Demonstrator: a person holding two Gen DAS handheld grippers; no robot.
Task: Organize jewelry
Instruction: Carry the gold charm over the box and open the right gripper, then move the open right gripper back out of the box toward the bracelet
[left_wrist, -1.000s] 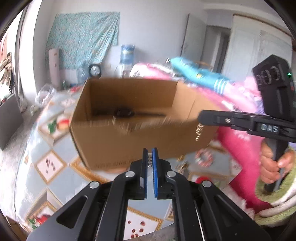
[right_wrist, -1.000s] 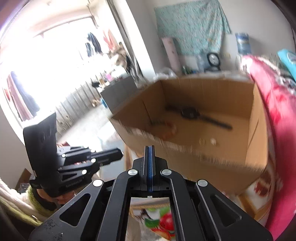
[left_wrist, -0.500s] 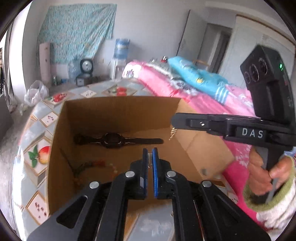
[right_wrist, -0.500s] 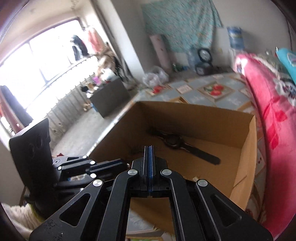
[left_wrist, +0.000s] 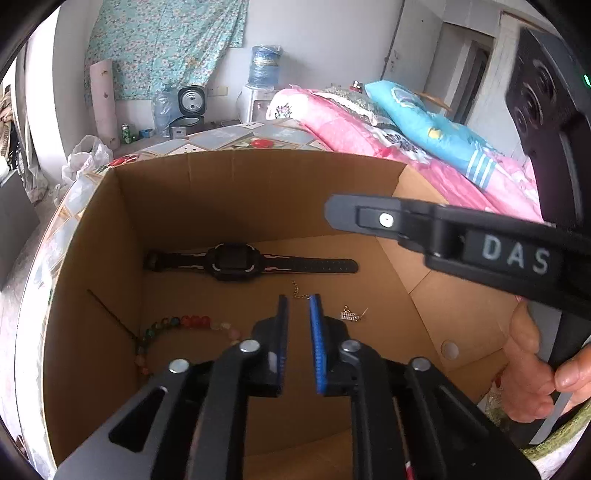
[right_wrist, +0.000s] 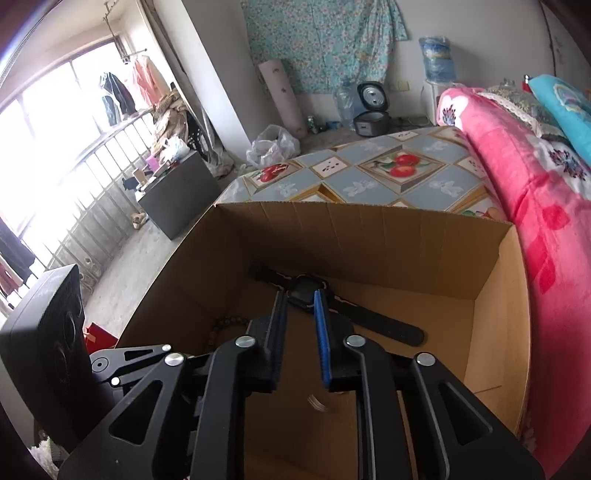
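Observation:
An open cardboard box (left_wrist: 229, 192) (right_wrist: 369, 236) stands on a patterned table. On its floor lie a black watch (left_wrist: 236, 260) (right_wrist: 369, 319), a coloured bead bracelet (left_wrist: 173, 325), a small gold chain (left_wrist: 297, 291) and a small gold earring (left_wrist: 351, 315). My left gripper (left_wrist: 298, 302) is open and empty above the box floor near the chain. My right gripper (right_wrist: 299, 299) is open and empty above the box, in line with the watch; its arm crosses the left wrist view (left_wrist: 443, 229). A small ring (right_wrist: 317, 400) lies below its fingers.
The table's fruit-patterned cloth (right_wrist: 388, 173) extends behind the box. A pink bedding pile (right_wrist: 535, 192) (left_wrist: 369, 129) lies along the right side. A grey cabinet (right_wrist: 177, 195), a plastic bag (right_wrist: 273, 147) and a rice cooker (right_wrist: 371, 118) stand on the floor beyond.
Both grippers have opened from shut; the small items they carried now lie on the box floor. Both have moved forward and down over the box.

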